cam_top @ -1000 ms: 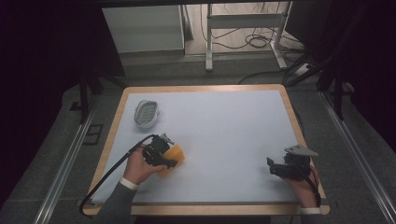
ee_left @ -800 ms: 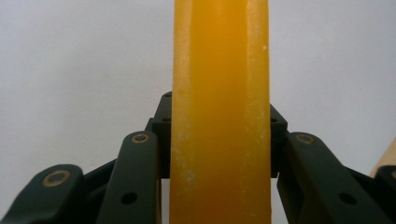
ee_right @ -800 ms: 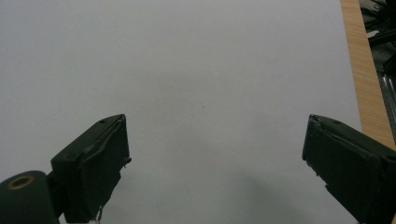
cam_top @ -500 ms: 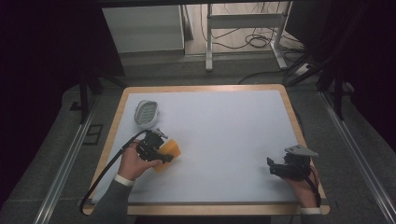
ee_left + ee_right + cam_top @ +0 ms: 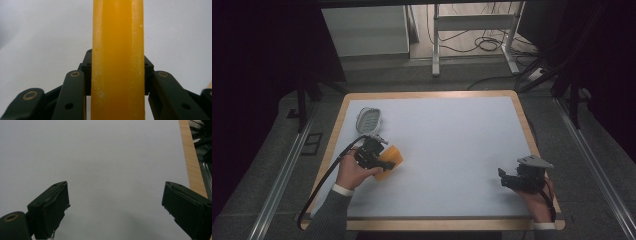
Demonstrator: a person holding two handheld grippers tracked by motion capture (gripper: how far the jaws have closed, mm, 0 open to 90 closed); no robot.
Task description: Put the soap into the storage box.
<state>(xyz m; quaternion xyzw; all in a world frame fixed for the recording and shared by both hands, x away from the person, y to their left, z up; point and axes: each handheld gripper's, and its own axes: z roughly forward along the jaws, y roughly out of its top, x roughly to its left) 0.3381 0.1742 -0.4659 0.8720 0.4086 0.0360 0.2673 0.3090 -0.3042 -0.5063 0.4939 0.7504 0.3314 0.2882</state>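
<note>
Two grippers sit over the white table (image 5: pixel 447 150), one to each side. The left gripper (image 5: pixel 379 159), at about eight o'clock on the tabletop, pinches an orange block (image 5: pixel 390 161); in the left gripper view the block (image 5: pixel 117 60) stands as a smooth, waxy yellow-orange bar between both jaws, pale scuffs along its edges. It lies near the table's left wooden rim, with a small grey perforated dish (image 5: pixel 369 120) just beyond it at about eleven o'clock. The right gripper (image 5: pixel 508 179) rests at about four o'clock, close to the right rim, its jaws spread wide over bare white surface in the right gripper view (image 5: pixel 115 210). Between the two hands, and up toward twelve o'clock, the tabletop lies broad and free.
</note>
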